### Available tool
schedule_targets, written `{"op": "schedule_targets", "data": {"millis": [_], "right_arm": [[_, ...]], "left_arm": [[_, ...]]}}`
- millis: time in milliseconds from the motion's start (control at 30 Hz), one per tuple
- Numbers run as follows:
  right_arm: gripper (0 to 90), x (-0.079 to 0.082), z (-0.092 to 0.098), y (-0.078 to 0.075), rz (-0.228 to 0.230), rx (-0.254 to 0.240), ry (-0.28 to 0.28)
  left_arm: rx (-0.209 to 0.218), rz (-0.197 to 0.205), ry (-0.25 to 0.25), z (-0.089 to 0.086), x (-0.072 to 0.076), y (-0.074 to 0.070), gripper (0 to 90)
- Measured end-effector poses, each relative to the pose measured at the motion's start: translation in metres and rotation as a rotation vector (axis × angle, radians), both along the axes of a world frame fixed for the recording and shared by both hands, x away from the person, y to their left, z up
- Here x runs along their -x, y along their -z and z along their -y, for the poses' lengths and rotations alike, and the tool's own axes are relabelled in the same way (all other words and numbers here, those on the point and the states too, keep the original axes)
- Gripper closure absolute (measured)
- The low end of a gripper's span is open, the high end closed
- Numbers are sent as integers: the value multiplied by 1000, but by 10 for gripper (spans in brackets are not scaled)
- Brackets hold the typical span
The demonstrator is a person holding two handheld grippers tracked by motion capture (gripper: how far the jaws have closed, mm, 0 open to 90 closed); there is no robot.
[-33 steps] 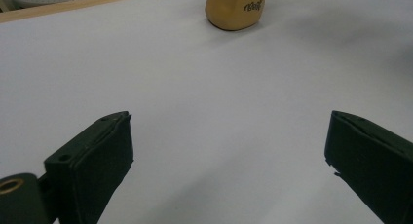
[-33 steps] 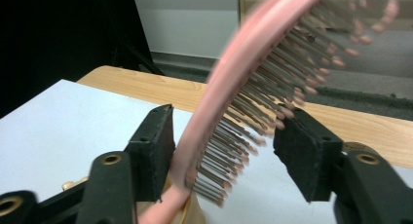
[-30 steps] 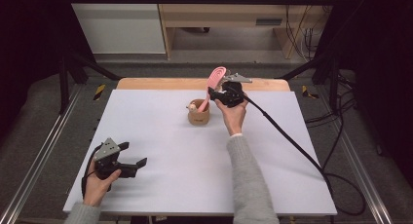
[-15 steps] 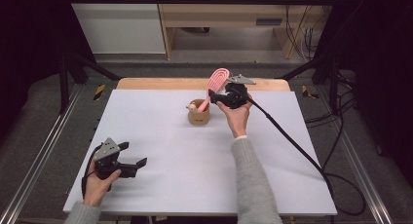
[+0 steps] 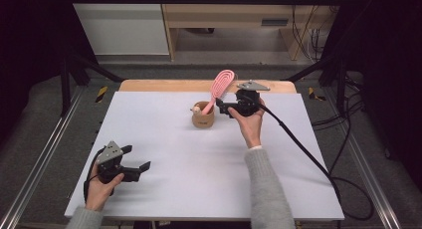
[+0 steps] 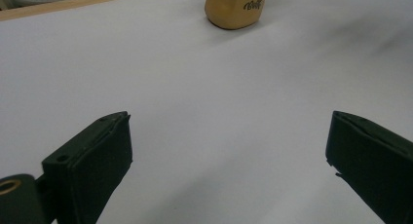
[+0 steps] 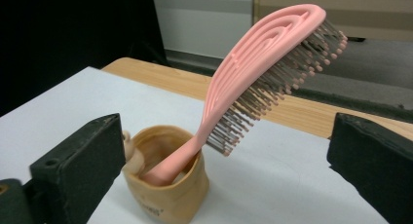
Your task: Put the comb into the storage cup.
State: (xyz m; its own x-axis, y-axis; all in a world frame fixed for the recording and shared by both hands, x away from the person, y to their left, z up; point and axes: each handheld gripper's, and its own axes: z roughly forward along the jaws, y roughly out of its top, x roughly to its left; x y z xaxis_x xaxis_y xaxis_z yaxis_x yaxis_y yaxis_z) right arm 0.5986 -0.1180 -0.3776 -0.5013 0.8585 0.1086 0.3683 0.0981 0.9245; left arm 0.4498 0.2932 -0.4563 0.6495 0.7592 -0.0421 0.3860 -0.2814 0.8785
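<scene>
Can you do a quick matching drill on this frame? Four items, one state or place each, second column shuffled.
Items:
1. pink hairbrush
2. tan cup
3. left gripper
4. right gripper

States:
A. open, low over the near left corner of the white table
B. stands handle-down, leaning, bristle head up
C. open beside the brush, nothing between its jaws
D. upright near the far middle of the table, brush inside

Pairs: 1-B, 2-D, 3-A, 4-C
</scene>
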Motion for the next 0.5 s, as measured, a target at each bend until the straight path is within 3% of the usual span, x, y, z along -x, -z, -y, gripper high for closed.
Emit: {"op": "schedule_targets", "data": {"millis": [500], "right_arm": [[4,34,20,-9,39,1,-88]], "left_arm": [[-5,-3,2,0,0,1,29]]}}
